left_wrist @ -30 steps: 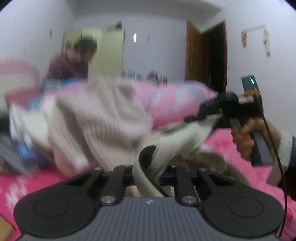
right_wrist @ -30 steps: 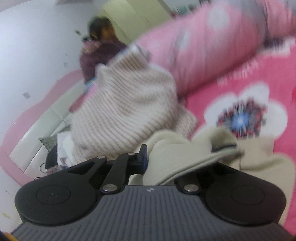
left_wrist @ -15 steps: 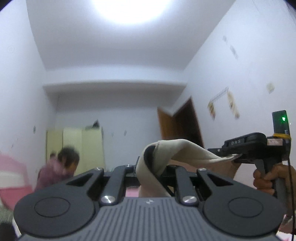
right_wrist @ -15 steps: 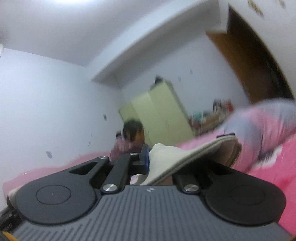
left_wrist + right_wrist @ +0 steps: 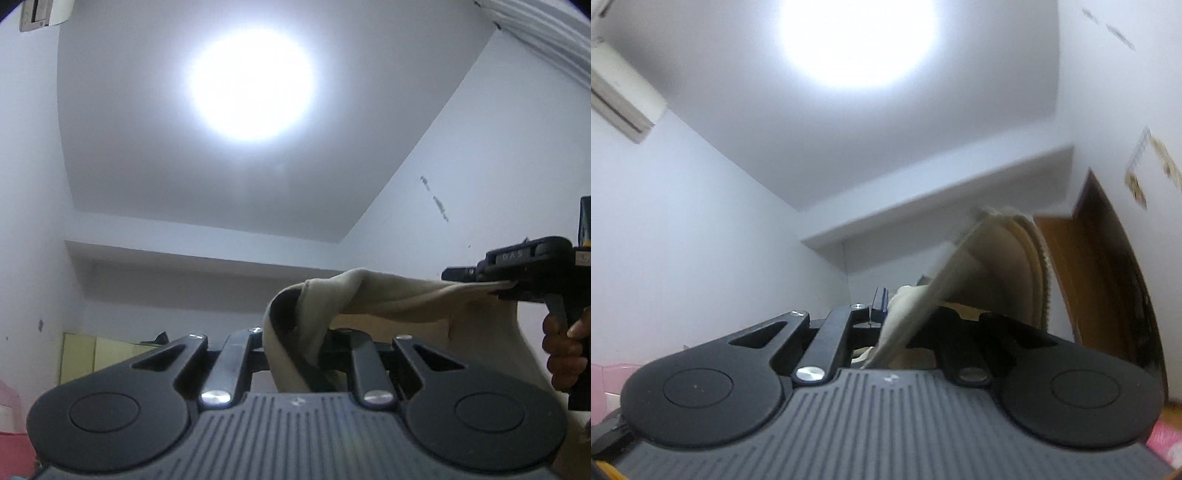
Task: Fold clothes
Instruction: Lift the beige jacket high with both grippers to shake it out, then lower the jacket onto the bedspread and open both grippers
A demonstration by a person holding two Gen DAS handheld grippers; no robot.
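Observation:
A beige garment (image 5: pixel 399 295) is stretched in the air between both grippers. My left gripper (image 5: pixel 295 339) is shut on one end of it, and the cloth loops up out of the jaws. In the left wrist view the right gripper (image 5: pixel 495 284) sits at the far right, held by a hand (image 5: pixel 565 354), clamped on the other end. In the right wrist view my right gripper (image 5: pixel 908 317) is shut on the beige garment (image 5: pixel 1001 258), which fans up and to the right with a ribbed edge. Both grippers point up toward the ceiling.
A bright ceiling lamp (image 5: pixel 251 77) fills the top of both views. A brown door (image 5: pixel 1108 280) is at the right, an air conditioner (image 5: pixel 620 99) on the left wall, a pale green wardrobe (image 5: pixel 96 354) low at left. Pink bedding (image 5: pixel 1163 443) shows at the lower corner.
Both grippers rose and tilted up with the beige garment held in them. The bed, the knitted sweater and the seated person dropped out of view. Ceiling and lamp now fill the frames.

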